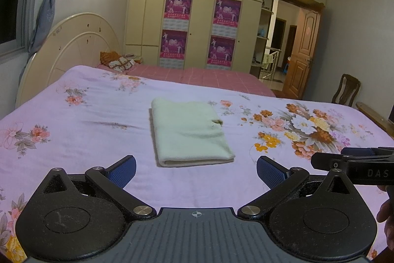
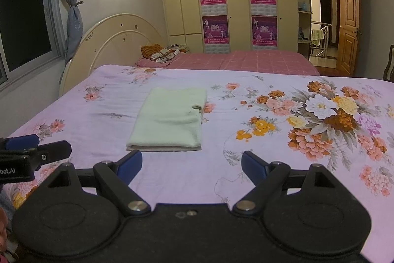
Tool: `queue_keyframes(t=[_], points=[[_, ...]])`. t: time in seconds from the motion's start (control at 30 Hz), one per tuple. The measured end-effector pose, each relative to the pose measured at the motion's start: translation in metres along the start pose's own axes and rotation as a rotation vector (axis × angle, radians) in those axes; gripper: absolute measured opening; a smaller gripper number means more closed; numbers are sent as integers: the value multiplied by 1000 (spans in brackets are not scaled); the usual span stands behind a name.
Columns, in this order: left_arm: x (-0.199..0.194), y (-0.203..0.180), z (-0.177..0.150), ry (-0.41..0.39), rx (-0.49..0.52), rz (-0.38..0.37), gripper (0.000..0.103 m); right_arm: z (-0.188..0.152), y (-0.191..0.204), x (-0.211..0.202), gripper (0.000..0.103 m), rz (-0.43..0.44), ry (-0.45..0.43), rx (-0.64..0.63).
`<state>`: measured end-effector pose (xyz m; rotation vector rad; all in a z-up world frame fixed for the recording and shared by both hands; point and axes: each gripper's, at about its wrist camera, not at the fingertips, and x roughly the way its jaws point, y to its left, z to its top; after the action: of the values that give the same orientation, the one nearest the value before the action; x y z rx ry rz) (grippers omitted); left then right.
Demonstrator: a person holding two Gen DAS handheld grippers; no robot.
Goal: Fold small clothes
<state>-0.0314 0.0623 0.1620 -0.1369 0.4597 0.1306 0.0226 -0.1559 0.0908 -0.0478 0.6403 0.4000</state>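
A pale green cloth [image 1: 189, 130] lies folded into a neat rectangle on the floral pink bedspread [image 1: 73, 139]; a small brown spot marks its right edge. My left gripper [image 1: 195, 170] hovers just short of the cloth's near edge, open, with nothing between its blue pads. In the right wrist view the same cloth [image 2: 170, 118] lies ahead and slightly left of my right gripper [image 2: 192, 164], which is also open and empty. Each gripper shows at the side of the other's view: the right gripper [image 1: 354, 162] and the left gripper [image 2: 32, 152].
A cream headboard [image 1: 73, 46] stands at the bed's left end, with pillows [image 1: 118, 62] on a second, pink-checked bed [image 1: 209, 78] behind. Wardrobes with purple posters [image 1: 176, 26] line the far wall. A wooden chair [image 1: 346, 90] and an open door [image 1: 303, 51] are at the right.
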Motion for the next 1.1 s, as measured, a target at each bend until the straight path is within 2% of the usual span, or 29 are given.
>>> queue_keyframes(t=[1.1], points=[[1,2,3,-20,18,14,103,-2,1,-1,87,0,-6,9]])
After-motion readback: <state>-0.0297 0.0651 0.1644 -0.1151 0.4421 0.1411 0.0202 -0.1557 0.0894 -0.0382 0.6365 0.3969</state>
